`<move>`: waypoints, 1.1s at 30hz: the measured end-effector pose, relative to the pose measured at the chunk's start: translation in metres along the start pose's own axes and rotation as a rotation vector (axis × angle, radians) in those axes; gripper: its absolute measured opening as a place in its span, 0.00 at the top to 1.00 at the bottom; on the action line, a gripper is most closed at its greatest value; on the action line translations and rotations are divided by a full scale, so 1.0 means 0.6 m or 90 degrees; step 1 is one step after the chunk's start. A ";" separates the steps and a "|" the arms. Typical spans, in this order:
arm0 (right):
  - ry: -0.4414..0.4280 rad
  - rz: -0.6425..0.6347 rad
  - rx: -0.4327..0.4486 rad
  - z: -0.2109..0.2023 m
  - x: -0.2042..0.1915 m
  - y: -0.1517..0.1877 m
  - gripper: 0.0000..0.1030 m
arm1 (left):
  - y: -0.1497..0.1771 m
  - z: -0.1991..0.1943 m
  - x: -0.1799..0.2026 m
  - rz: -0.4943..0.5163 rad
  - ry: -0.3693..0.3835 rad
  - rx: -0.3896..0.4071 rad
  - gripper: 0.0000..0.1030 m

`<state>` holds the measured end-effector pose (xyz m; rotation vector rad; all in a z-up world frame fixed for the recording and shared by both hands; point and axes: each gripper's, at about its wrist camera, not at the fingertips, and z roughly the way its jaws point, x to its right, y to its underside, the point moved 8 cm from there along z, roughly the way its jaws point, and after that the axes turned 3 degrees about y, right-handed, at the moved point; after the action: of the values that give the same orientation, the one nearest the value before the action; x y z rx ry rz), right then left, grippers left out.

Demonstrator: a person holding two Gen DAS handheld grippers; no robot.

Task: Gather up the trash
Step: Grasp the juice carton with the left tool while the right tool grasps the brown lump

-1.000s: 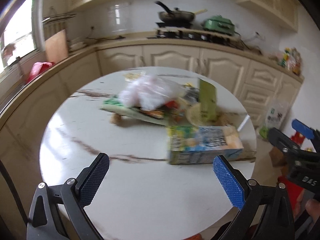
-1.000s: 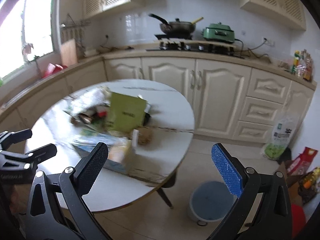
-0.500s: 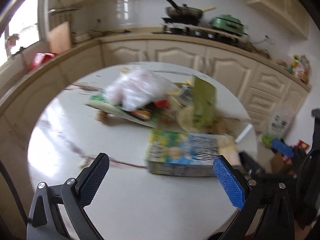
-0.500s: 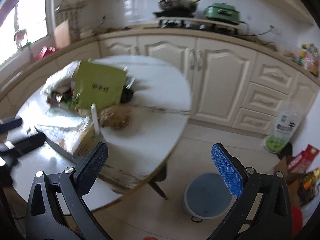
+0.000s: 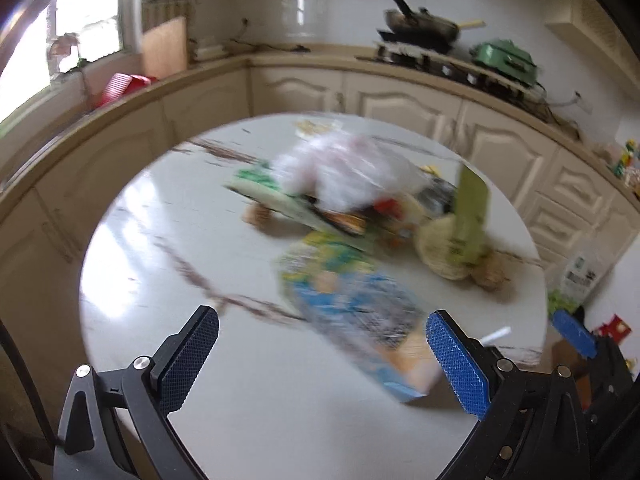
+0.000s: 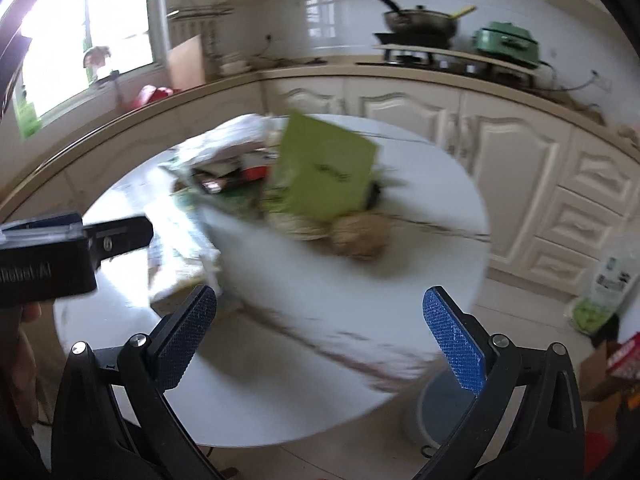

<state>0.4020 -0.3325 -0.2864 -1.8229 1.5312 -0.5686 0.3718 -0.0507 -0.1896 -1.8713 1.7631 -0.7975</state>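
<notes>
Both grippers, left (image 5: 322,354) and right (image 6: 320,328), spread apart, blurred carton (image 5: 356,312) lying diagonally.

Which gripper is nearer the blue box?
Left. The left gripper hangs open right over the blue box; the right gripper is off to its right, open.

bright window (image 5: 72,28) glare; motion blur; fisheye edges

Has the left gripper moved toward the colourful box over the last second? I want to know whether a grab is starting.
Yes. The left gripper has closed in: the colourful box on the table now reaches between its open fingers.
</notes>
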 end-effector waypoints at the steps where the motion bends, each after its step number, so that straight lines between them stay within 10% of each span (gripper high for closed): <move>1: -0.008 0.000 -0.002 -0.001 0.009 -0.001 0.00 | -0.003 0.004 0.012 0.004 0.010 -0.002 0.01; 14: 0.011 0.003 -0.019 0.040 0.077 -0.030 0.00 | 0.000 0.104 0.020 0.006 -0.028 -0.089 0.04; 21: -0.022 -0.030 -0.059 0.104 0.045 -0.050 0.00 | 0.013 0.097 -0.030 0.008 -0.012 -0.077 0.56; 23: -0.039 -0.026 -0.063 0.113 0.042 -0.053 0.01 | 0.013 0.099 -0.031 0.013 -0.005 -0.075 0.57; 29: -0.044 -0.053 -0.069 0.122 0.033 -0.061 0.30 | 0.017 0.073 -0.018 0.033 0.003 -0.054 0.57; 31: -0.053 -0.057 -0.066 0.117 0.030 -0.060 0.55 | 0.016 0.061 -0.016 0.037 0.006 -0.047 0.57; 33: -0.070 -0.048 -0.068 0.112 0.031 -0.056 0.55 | 0.016 0.049 -0.013 0.042 0.008 -0.037 0.57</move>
<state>0.4761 -0.3336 -0.3087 -1.9659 1.4491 -0.4218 0.3846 -0.0459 -0.2185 -1.8376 1.8645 -0.7435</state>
